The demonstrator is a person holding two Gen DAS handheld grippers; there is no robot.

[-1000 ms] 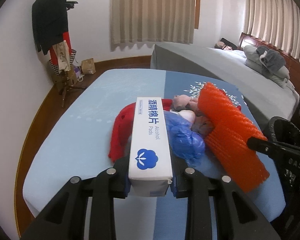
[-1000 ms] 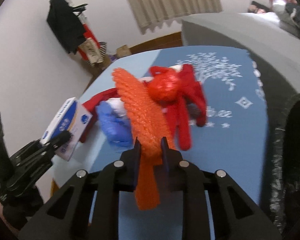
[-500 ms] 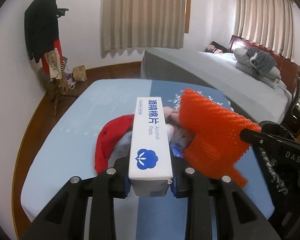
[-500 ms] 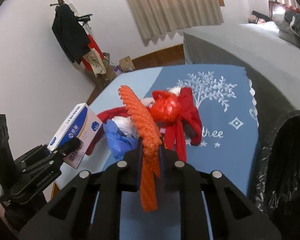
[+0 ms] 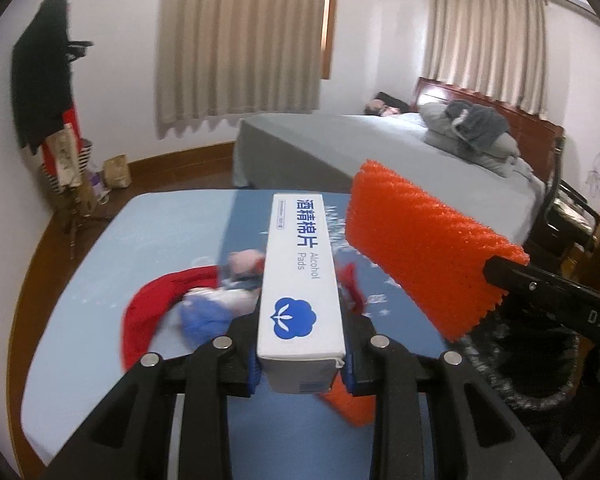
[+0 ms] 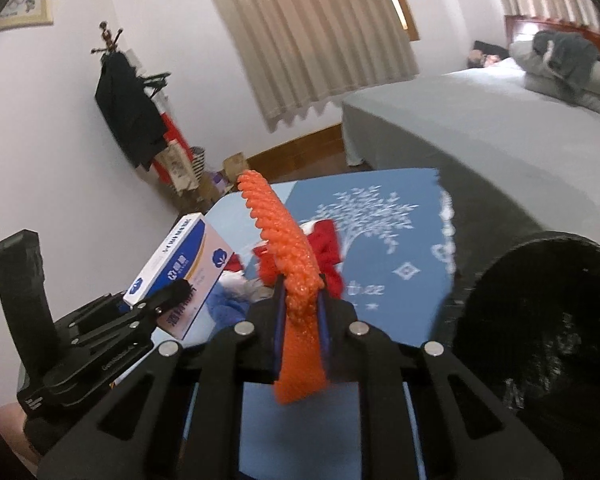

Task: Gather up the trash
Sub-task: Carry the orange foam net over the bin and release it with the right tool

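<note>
Loose pile on the blue table cover point(image 5: 80, 280) blurred: red cloth point(image 5: 152, 300), something blue, the rest unreadable. Left gripper point(image 5: 302, 354) clamps one white box point(image 5: 300, 276), "Alcohol Pads" under Chinese characters, above that pile. Right gripper point(image 6: 300, 308) pinches one orange foam net point(image 6: 288, 256), beside the black-lined bin point(image 6: 540, 320), partly cut off.

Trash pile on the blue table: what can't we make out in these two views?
- Left wrist: the pile is motion-blurred, and the alcohol pads box in the left tongs covers its middle.
- Right wrist: the orange foam net in the right tongs hides the pile's centre.
- Bin: interior dark, cut off by the right edge, contents unreadable.
</note>
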